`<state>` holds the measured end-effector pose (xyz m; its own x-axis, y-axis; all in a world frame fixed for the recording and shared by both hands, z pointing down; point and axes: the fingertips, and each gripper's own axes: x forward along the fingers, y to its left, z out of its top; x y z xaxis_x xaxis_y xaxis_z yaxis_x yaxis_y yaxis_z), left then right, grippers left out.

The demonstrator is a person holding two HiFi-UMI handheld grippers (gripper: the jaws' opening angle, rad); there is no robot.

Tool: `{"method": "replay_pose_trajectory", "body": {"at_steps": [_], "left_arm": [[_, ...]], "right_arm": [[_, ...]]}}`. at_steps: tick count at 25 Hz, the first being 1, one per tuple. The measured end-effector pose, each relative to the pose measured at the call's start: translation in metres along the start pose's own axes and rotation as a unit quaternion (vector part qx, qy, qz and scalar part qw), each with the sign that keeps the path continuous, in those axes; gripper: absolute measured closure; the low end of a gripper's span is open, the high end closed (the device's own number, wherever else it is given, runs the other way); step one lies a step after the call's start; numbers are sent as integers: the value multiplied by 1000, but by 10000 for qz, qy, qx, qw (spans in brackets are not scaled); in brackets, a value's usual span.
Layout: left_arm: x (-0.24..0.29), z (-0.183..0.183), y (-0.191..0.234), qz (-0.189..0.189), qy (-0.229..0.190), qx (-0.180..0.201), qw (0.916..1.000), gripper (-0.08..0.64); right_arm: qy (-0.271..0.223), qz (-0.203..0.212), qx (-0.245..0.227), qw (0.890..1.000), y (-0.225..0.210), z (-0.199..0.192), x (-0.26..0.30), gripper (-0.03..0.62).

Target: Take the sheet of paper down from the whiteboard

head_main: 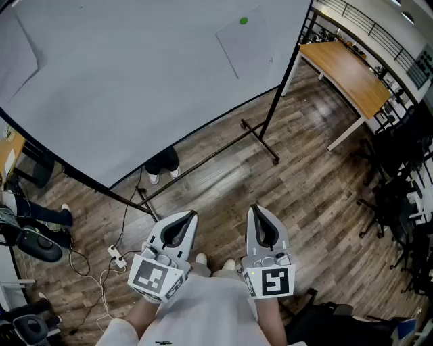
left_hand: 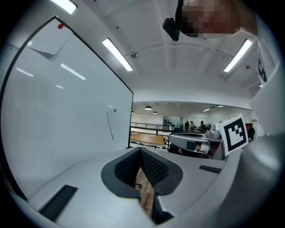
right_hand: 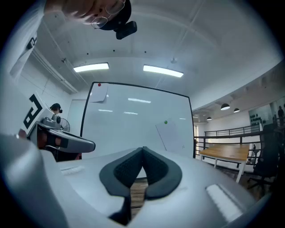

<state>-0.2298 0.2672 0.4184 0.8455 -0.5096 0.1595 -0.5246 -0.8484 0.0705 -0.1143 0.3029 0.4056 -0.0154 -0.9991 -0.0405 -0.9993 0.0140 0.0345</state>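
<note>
Nothing done yet: my left claw (head_main: 181,217) and right claw (head_main: 261,215) are clenched empty, paper (head_main: 247,46) well ahead on the whiteboard (head_main: 135,81), seemingly pinned by a green magnet (head_main: 243,20).

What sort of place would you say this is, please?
Most likely an open office or workshop: a whiteboard on a stand with a sheet pinned by a green magnet, a long wooden desk by a railing, and dark office chairs.
</note>
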Motion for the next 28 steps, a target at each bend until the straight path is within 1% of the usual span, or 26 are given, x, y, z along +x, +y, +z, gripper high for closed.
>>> {"method": "replay_pose_trajectory", "body": {"at_steps": [3, 7, 12, 16, 19, 24, 28], "left_arm": [[-2, -1, -11, 94, 12, -28, 10000, 554], [-2, -5, -31, 126, 42, -99, 9999, 554], [9, -6, -56, 167, 8, -52, 9998, 554], [15, -2, -70, 175, -25, -23, 9998, 554], [20, 0, -81, 216, -118, 47, 9997, 554], [29, 7, -86, 316, -273, 63, 9991, 554], [32, 13, -77, 407, -311, 93, 9986, 554]], "right_arm": [[5, 62, 44, 10000, -7, 1, -15, 581], [-62, 181, 10, 9998, -12, 5, -35, 581], [-187, 113, 250, 9994, -41, 2, -54, 581], [-197, 106, 116, 9997, -57, 1, -66, 581], [-261, 157, 103, 9995, -68, -1, -72, 581], [-322, 288, 129, 9990, -81, -5, -69, 580], [-372, 416, 127, 9984, -79, -2, -56, 580]]}}
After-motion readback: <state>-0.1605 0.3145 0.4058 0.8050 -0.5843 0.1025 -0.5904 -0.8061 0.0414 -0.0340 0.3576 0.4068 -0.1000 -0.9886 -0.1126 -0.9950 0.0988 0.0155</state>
